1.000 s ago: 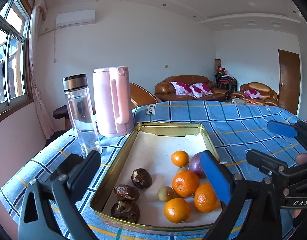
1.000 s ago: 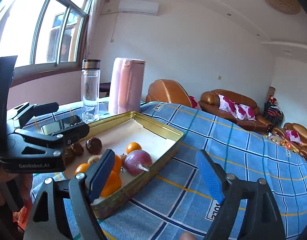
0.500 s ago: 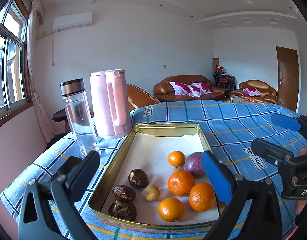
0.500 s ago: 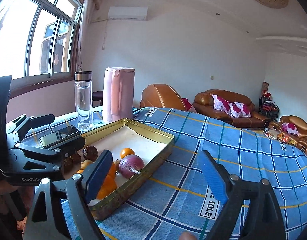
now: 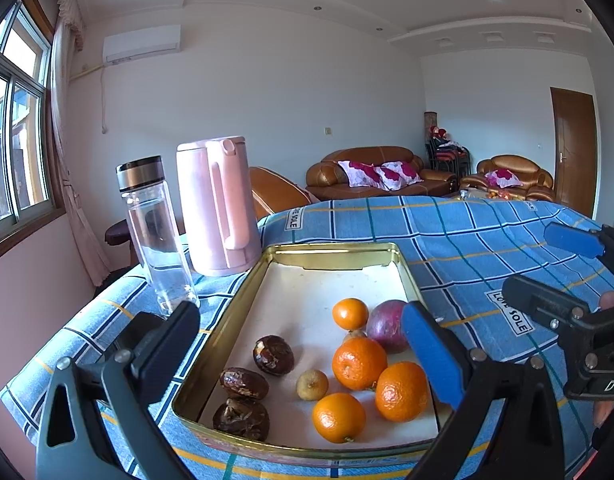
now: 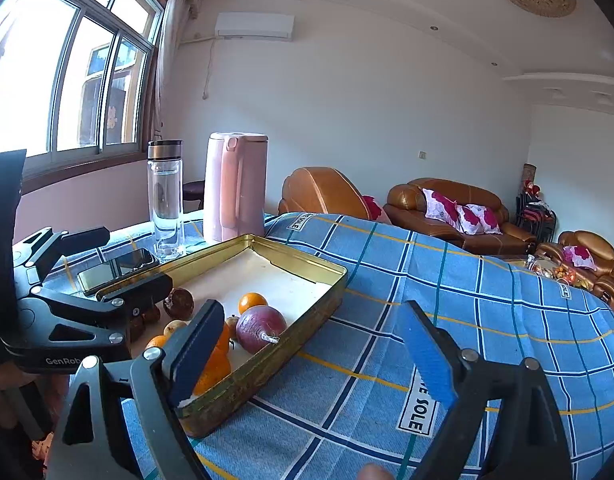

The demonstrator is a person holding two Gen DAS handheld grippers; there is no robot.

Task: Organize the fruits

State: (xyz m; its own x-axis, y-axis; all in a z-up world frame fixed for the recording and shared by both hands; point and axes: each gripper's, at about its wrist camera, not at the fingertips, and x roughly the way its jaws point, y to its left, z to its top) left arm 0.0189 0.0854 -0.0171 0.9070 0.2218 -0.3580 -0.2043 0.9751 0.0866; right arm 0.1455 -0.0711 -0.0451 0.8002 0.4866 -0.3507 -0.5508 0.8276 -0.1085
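Observation:
A gold metal tray (image 5: 243, 300) on the blue checked cloth holds several oranges (image 5: 359, 362), a purple passion fruit (image 5: 387, 326), three dark brown fruits (image 5: 273, 354) and a small yellowish fruit (image 5: 311, 385). My left gripper (image 5: 297, 320) is open just above the tray's near end, with nothing between its fingers. My right gripper (image 6: 311, 320) is wide open over the tray's right rim (image 6: 291, 344) and the cloth, and holds nothing. The passion fruit (image 6: 261, 328) lies just ahead of its left finger. Each gripper shows in the other's view: right gripper (image 5: 527, 258), left gripper (image 6: 139, 258).
A pink kettle (image 5: 217, 204) and a glass water bottle (image 5: 159, 240) stand behind the tray's left corner. A phone (image 6: 115, 270) lies near the bottle. The tablecloth (image 5: 467, 248) stretches bare to the right. Brown sofas stand beyond the table.
My right gripper's jaws have spread slightly wider. Both views have shifted a little and the tray sits slightly farther off. The fruits have not moved.

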